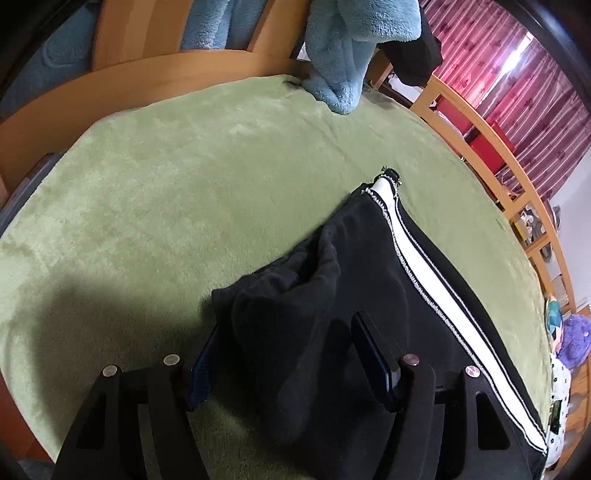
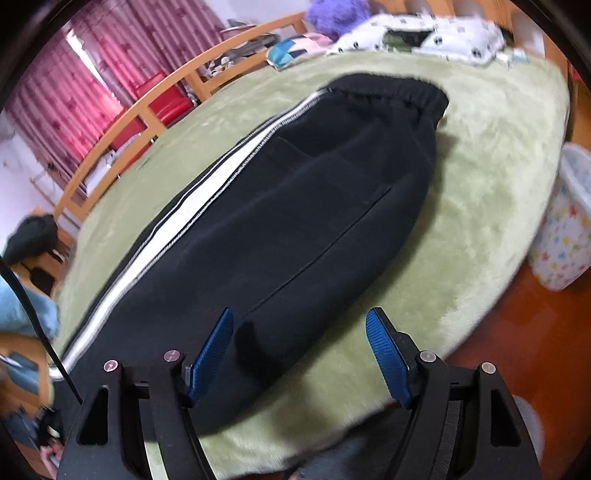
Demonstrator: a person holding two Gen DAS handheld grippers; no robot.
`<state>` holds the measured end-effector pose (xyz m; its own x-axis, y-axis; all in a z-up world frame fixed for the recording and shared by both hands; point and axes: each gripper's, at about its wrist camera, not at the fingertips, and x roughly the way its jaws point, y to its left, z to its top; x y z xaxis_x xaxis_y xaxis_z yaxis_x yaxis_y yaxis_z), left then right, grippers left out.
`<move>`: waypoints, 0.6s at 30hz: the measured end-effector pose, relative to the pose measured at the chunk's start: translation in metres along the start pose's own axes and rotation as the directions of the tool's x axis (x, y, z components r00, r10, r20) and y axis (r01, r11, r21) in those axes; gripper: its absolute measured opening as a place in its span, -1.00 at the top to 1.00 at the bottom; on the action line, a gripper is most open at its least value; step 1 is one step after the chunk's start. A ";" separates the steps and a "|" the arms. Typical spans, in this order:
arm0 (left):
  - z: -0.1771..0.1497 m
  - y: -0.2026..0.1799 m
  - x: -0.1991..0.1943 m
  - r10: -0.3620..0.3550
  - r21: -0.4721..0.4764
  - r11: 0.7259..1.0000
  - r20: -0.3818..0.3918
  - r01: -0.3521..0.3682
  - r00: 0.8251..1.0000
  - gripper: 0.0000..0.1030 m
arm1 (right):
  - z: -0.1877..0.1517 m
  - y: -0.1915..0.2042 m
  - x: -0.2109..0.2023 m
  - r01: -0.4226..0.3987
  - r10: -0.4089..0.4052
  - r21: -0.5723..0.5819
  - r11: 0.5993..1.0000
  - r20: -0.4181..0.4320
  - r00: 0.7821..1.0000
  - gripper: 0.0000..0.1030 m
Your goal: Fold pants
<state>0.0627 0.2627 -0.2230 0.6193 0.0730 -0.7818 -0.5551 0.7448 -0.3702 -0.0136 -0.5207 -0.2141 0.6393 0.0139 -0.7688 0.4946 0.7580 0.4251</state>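
Black pants (image 2: 295,206) with a white side stripe lie on the green blanket (image 2: 480,192), legs laid together, elastic waistband at the far end in the right wrist view. In the left wrist view the leg end of the pants (image 1: 332,295) is bunched and rumpled, and my left gripper (image 1: 291,354) stands wide open with that bunched cloth between its blue pads. My right gripper (image 2: 299,350) is open just above the near edge of the pants, holding nothing.
A blue fleece garment (image 1: 343,55) hangs over the wooden bed frame (image 1: 491,140). Pillows and a purple plush toy (image 2: 336,14) lie past the waistband. A white patterned bin (image 2: 565,221) stands on the orange floor at right. Pink curtains hang behind.
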 end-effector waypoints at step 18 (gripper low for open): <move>-0.002 0.003 0.001 -0.028 -0.043 0.999 -0.009 0.028 1.000 -0.25 | 0.016 0.005 0.030 -0.036 0.023 -0.131 0.991 -0.104 0.994 0.04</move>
<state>0.0604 0.2641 -0.2255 0.6294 0.0459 -0.7757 -0.5613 0.7172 -0.4130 0.0178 -0.5267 -0.2277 0.5859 0.0984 -0.8044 0.3896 0.8361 0.3861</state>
